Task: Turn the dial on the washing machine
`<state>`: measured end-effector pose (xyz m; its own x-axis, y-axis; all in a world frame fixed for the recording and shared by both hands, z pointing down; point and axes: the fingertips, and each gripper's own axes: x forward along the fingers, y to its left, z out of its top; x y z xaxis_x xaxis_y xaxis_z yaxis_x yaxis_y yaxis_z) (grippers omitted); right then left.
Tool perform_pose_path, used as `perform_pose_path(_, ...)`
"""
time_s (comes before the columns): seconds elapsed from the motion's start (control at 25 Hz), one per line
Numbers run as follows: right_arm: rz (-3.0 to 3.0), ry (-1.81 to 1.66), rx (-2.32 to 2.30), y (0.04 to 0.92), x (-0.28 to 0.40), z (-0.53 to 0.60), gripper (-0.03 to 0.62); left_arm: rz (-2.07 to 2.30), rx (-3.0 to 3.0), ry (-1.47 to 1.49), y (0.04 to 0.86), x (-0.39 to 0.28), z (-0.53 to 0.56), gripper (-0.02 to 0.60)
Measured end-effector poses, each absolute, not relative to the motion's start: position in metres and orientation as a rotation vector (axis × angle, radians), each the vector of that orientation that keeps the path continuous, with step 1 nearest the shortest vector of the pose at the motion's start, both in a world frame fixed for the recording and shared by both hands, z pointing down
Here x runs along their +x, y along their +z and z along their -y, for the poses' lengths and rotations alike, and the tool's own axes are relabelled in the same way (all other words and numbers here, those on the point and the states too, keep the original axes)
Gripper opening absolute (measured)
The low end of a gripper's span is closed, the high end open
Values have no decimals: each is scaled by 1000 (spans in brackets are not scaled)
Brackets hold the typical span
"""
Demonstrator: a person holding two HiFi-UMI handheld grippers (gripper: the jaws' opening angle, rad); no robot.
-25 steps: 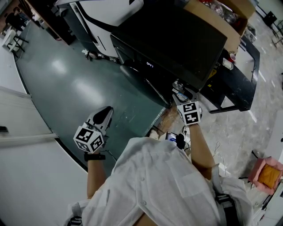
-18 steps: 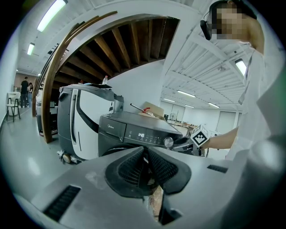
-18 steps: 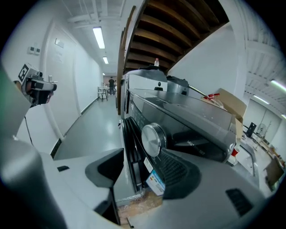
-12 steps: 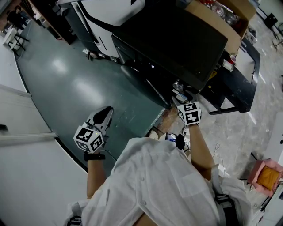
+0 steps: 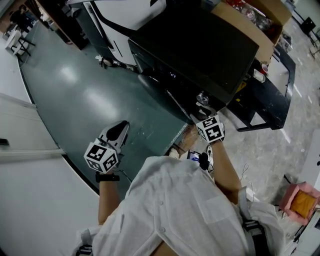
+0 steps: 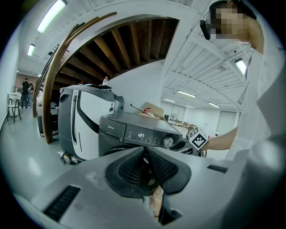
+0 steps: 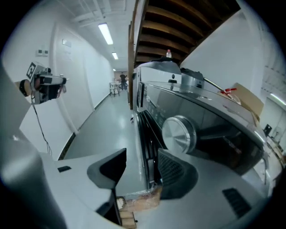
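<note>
The dark washing machine [image 5: 200, 45] stands ahead of me, its lit display [image 6: 140, 135] on the front panel. The silver dial [image 5: 202, 97] sits at the panel's right end. In the right gripper view the dial [image 7: 178, 134] lies just ahead and right of the open jaws, not between them. My right gripper [image 5: 202, 112] hovers just below the dial, open and empty [image 7: 142, 172]. My left gripper [image 5: 119, 127] hangs low over the green floor, far left of the machine, its pads [image 6: 154, 167] pressed together on nothing.
A white and grey appliance [image 5: 125, 15] stands left of the washer. A cardboard box [image 5: 250, 20] rests at its far side. A low black frame [image 5: 270, 95] is to the right, and a pink bag [image 5: 300, 197] lies on the floor. Cardboard scraps [image 7: 134, 201] lie at the machine's foot.
The right gripper has drawn back a little from the dial, which now shows uncovered in the head view. The left gripper has stayed put.
</note>
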<state>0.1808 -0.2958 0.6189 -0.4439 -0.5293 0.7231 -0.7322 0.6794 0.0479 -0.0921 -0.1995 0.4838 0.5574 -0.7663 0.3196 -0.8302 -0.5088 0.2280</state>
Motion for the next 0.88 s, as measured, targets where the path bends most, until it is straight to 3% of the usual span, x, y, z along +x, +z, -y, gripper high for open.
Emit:
perform_pose_path(0.28, 2342, 214, 895, 562, 130, 295, 225, 1325, 2436, 241, 480, -97, 197, 37)
perform_pose_path(0.6, 2617, 199, 1063, 478, 135, 293, 200, 1318, 2460, 235, 477, -94, 193, 37)
perform_pose_path(0.68, 2706, 196, 1136, 451, 147, 287, 142, 1326, 2467, 234, 474, -96, 193, 37)
perform_pose_path(0.76, 2737, 184, 1198, 433, 161, 282, 2, 1339, 2471, 228, 470, -99, 192, 37)
perform_pose_path(0.88, 2687, 154, 1283, 425, 183, 280, 1, 1350, 2475, 222, 467, -100, 192, 37)
